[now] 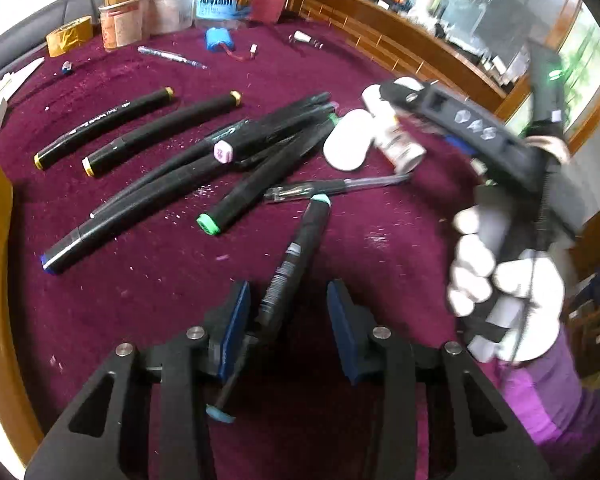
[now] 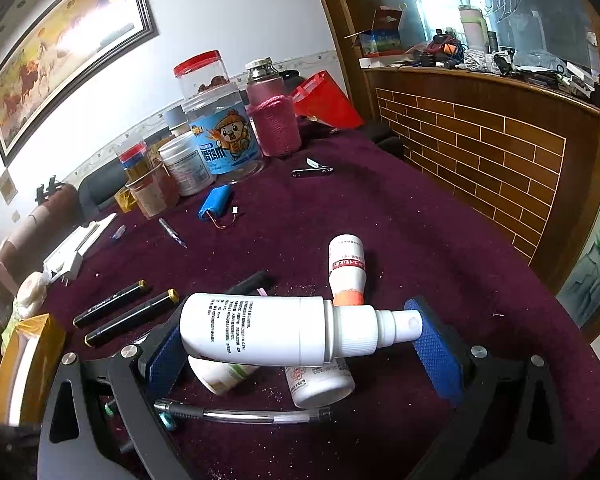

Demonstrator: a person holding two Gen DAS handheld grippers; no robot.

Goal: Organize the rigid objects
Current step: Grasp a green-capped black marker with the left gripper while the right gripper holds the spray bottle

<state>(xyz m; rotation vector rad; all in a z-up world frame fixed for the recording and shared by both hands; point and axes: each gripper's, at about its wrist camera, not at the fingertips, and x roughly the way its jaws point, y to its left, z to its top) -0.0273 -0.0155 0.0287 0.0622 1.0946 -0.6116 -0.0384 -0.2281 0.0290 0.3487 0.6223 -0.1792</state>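
In the left wrist view a black marker with teal caps (image 1: pixel 296 256) lies slanted between the blue pads of my left gripper (image 1: pixel 288 316). It sits close to the left pad (image 1: pixel 236 320), with a gap on the right side, so the jaws stand open. Several more black markers (image 1: pixel 172 184) lie side by side beyond it on the maroon cloth. My right gripper (image 2: pixel 300 348) is shut lengthwise on a white spray bottle (image 2: pixel 260 332), base on one pad and nozzle on the other. Three small white bottles (image 2: pixel 346 268) lie around and under it.
A clear pen (image 2: pixel 252 416) lies in front of the bottles. Jars and tubs (image 2: pixel 224 136), a pink-sleeved flask (image 2: pixel 274 120) and a blue battery pack (image 2: pixel 214 206) stand at the back. A tape roll (image 1: pixel 68 36) sits far left. A wooden brick-patterned wall (image 2: pixel 480 152) borders the right.
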